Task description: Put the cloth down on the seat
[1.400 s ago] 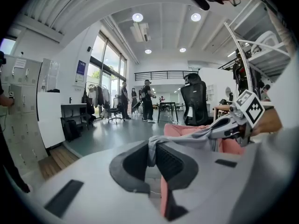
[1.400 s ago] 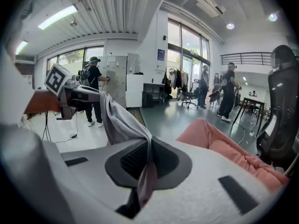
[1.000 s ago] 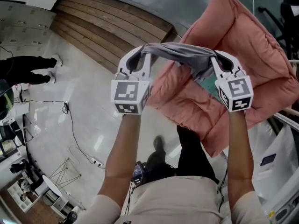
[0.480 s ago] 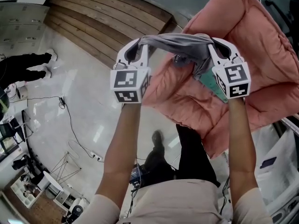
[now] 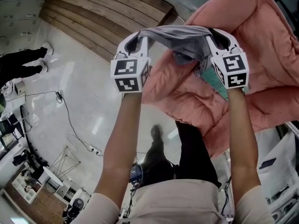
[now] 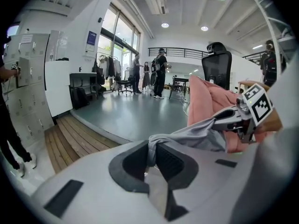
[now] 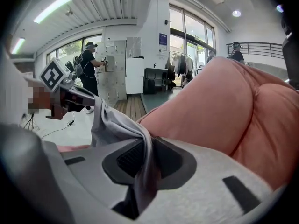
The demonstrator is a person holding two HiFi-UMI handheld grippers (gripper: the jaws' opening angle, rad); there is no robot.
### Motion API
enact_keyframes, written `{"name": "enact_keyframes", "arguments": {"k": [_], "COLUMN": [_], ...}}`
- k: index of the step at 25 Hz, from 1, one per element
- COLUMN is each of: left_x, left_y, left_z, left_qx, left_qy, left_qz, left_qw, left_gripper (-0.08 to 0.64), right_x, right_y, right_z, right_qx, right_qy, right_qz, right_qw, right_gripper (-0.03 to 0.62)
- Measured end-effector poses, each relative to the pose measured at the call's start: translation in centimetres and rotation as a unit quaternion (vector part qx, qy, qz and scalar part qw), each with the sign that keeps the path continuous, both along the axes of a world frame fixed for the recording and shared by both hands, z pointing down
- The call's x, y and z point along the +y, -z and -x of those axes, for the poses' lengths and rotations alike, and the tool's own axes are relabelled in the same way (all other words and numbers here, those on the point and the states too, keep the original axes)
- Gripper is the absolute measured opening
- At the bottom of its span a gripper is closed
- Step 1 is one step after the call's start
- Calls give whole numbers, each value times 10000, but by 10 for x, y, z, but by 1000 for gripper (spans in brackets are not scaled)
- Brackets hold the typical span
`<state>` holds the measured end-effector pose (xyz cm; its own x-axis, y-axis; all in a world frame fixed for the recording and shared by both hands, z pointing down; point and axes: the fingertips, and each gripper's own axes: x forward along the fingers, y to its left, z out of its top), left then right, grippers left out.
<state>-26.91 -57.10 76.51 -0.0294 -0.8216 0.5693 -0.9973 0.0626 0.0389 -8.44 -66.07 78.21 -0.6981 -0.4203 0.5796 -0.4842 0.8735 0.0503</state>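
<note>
left hand-held gripper [image 5: 138, 38] clamps cloth [image 5: 180, 39] | right hand-held gripper [image 5: 213, 36] jaws just opening, cloth between | above seat [image 5: 264, 55]

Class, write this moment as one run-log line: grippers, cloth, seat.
left gripper shut on cloth | right gripper jaws just opening, cloth between | cloth strung between both over pink seat

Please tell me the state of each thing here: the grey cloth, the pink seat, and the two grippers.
pink seat: padded, lying below the cloth.
grey cloth: stretched between both grippers, above the seat, not yet laid down.
left gripper: jaws shut on the cloth's end.
right gripper: jaws have just been opening; cloth between them, not pinched.
</note>
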Motion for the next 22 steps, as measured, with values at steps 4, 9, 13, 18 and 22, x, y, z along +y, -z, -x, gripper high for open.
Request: {"name": "enact_keyframes", "arguments": {"k": [4, 9, 13, 18, 22], "left_x": [-3, 1, 5, 6, 19], "left_y": [-20, -33, -38, -40, -30], "left_z": [4, -2, -3, -6, -1], "left_qx": [53, 144, 103, 39, -137], "left_qy": [1, -70, -88, -238, -408], "left_qz": [163, 381, 521, 621, 735], "left_qw": [9999, 9991, 9985, 9978, 9964], "left_gripper": [28, 28, 37, 127, 167], "right_x": [-8, -8, -6, -5, 9], "right_y": [-12, -15, -16, -24, -19], "right_z": [7, 7, 7, 3, 4], "right_qx": [55, 79, 97, 204, 321], "right_qy": [-8, -1, 14, 156, 279], "right_qz": [-19, -27, 69, 301, 473], "right_qw": [10000, 10000, 9999, 9992, 9980], "right_gripper": [55, 57, 62, 105, 161]}}
